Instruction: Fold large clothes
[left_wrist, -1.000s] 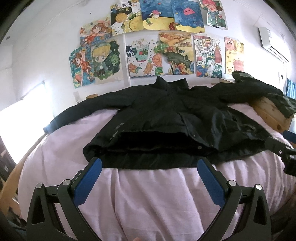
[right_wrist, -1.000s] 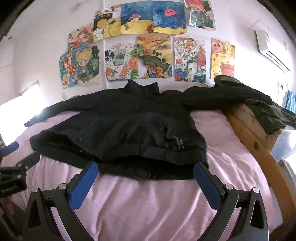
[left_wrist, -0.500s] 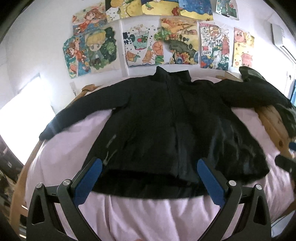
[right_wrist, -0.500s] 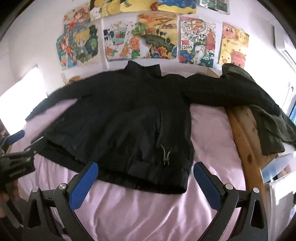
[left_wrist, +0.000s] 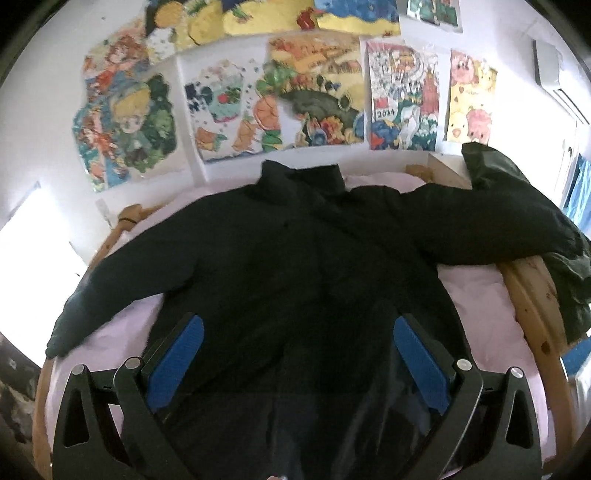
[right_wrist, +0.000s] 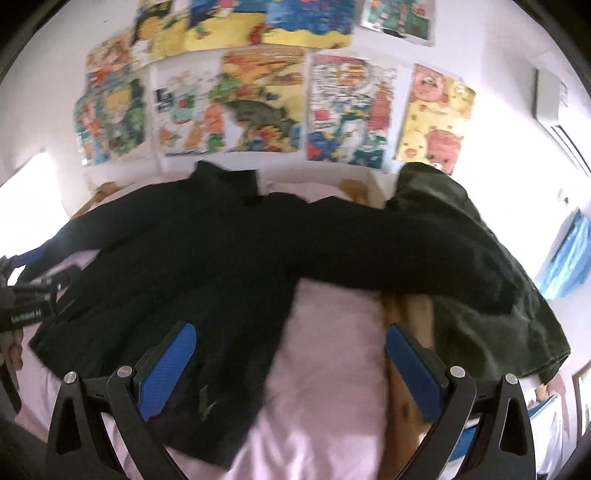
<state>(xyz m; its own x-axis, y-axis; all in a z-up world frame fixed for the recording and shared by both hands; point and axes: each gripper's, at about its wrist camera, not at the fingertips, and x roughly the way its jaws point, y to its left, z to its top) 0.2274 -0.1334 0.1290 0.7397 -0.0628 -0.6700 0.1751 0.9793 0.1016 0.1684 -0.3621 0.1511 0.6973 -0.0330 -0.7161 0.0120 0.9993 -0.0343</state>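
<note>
Because the black jacket (left_wrist: 295, 280) lies spread front-up across the pink sheet (left_wrist: 480, 321) with both sleeves flung wide, I judge the main risk is at its right sleeve (right_wrist: 388, 243): that sleeve runs off the mattress over the wooden bed rail (left_wrist: 532, 295) and rests against a dark green garment (right_wrist: 480, 306) heaped there. If I pinch too deep at that spot, I could drag the green one along into the fold, or snag the cuff on the rail.

My left gripper (left_wrist: 295, 354) hovers over the near hem with its blue pads (left_wrist: 177, 354) spread wide, holding nothing. My right gripper (right_wrist: 291, 354) is likewise released and empty, over bare sheet just right of the jacket's body. The padded fabric looks slippery and thick, so a shallow bite may slide out mid-fold.

The left sleeve (left_wrist: 122, 284) reaches the bed's left edge, where bright window light (left_wrist: 26, 266) washes out detail. On the far white wall hang colourful children's drawings (left_wrist: 317, 107), and an air conditioner (left_wrist: 554, 77) sits high on the right.
</note>
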